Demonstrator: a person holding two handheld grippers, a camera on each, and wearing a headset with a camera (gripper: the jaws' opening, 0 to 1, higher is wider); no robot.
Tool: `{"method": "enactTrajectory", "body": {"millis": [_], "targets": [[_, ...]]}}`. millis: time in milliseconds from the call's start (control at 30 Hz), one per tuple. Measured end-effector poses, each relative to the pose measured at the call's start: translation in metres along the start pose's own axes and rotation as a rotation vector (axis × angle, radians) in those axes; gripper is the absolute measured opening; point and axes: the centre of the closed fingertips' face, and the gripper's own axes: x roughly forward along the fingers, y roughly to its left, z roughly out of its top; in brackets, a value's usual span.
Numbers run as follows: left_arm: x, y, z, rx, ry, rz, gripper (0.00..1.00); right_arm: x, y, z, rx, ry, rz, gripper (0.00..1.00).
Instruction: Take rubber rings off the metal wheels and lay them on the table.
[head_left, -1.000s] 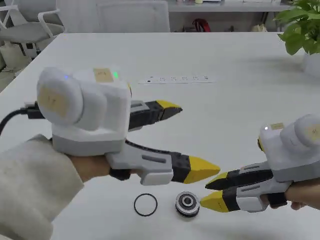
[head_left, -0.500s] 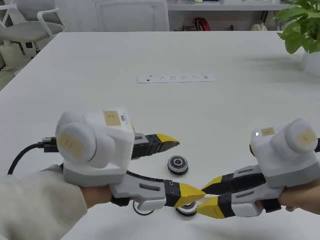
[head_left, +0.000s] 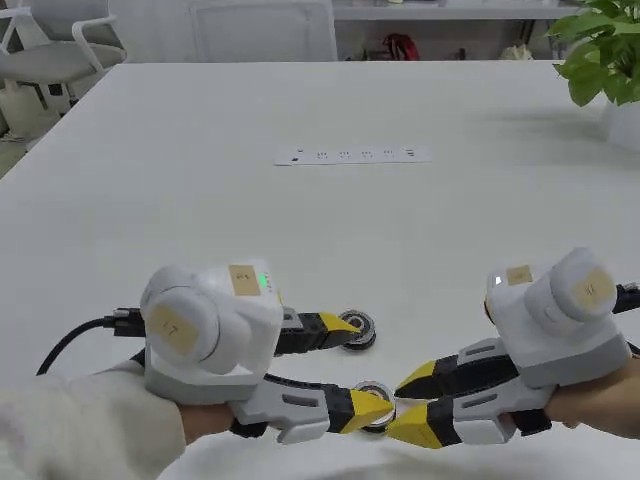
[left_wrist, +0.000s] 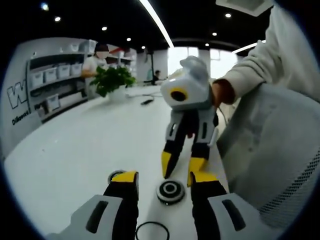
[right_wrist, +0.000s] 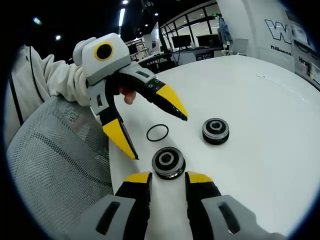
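**Black rubber ring off, both claws parted at the near wheel**

Your left gripper holds its jaws spread wide. The near metal wheel sits on the white table between its two yellow tips. Your right gripper comes in from the opposite side with its jaws also apart, at a narrower gap. Its tips stop just short of that same wheel, and neither claw clamps anything. In the head view the tips of the two grippers nearly meet over the wheel, which is mostly hidden there.

The wheel lies flat close to the table's near edge, with a dark outer band around a bright metal face. You cannot tell whether that band is a ring still fitted. One loose rubber ring lies flat on the table near this wheel, by the same edge, between your left jaws. The far metal wheel lies flat a little further in from the edge, near the tip of one left jaw.

A white power strip lies toward the table's middle, and a potted plant stands at its far right corner.
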Motion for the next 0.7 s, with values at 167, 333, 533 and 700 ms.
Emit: {"method": "enactTrajectory", "body": {"millis": [167, 333, 533, 700], "targets": [[0.005, -0.006, -0.011, 0.025, 0.038, -0.015, 0.33, 0.001, -0.001, 0.0, -0.018, 0.003, -0.009, 0.24], [0.007, -0.006, -0.014, 0.015, 0.041, -0.013, 0.28, 0.002, -0.001, -0.001, -0.02, 0.004, -0.011, 0.23], [0.009, -0.006, -0.019, 0.002, 0.053, -0.011, 0.24, 0.003, 0.0, -0.001, -0.024, 0.004, -0.009, 0.22], [0.011, -0.007, -0.028, 0.025, 0.083, -0.006, 0.17, 0.003, -0.001, -0.001, -0.028, 0.002, -0.015, 0.2]]}}
